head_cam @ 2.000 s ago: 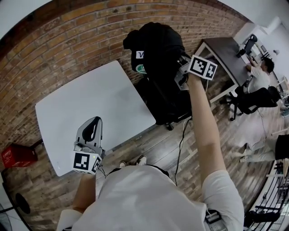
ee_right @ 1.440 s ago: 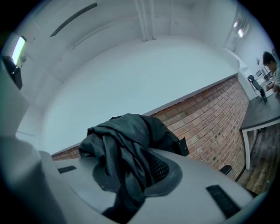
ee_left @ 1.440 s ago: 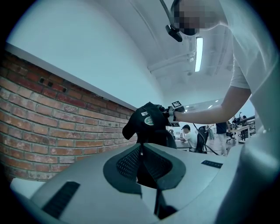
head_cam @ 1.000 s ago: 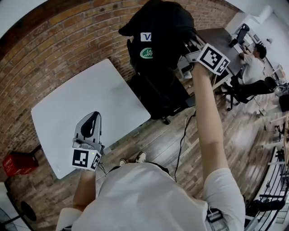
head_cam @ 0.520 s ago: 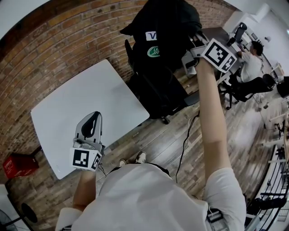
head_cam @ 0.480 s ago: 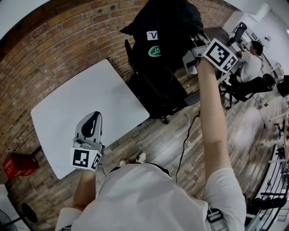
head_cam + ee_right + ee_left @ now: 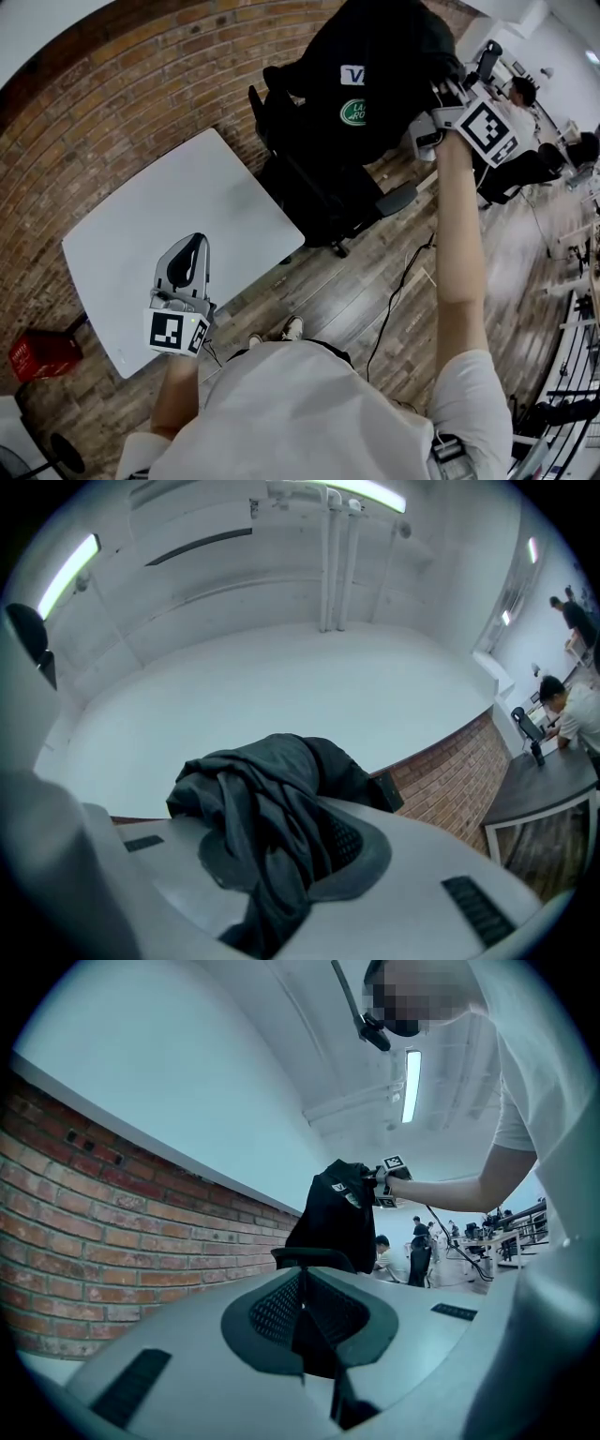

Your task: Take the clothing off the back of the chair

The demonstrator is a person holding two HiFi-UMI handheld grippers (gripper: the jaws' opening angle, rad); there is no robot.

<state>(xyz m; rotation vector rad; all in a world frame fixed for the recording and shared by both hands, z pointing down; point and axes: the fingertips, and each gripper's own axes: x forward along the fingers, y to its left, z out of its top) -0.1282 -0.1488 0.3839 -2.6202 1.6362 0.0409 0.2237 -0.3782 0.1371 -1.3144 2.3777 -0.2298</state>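
A black garment [image 7: 375, 84] with a white and a green badge hangs bunched at the top of the head view, lifted above the black office chair [image 7: 314, 192]. My right gripper [image 7: 433, 96] is shut on its upper edge, with the arm stretched far out. In the right gripper view, dark folds of cloth [image 7: 272, 799] fill the space between the jaws. My left gripper [image 7: 192, 248] is held level over the white table [image 7: 141, 234], shut, with nothing in it. In the left gripper view the garment [image 7: 337, 1218] hangs just above the chair back [image 7: 314, 1258].
A brick wall [image 7: 112, 103] runs behind the table and the chair. A red box [image 7: 37, 354] sits on the floor at the lower left. A black cable [image 7: 403, 291] trails over the wooden floor. People sit at a dark desk [image 7: 511, 89] at the upper right.
My right gripper has carried the garment up and to the right, off the chair back, which now shows bare at its left side. The left gripper has not moved.
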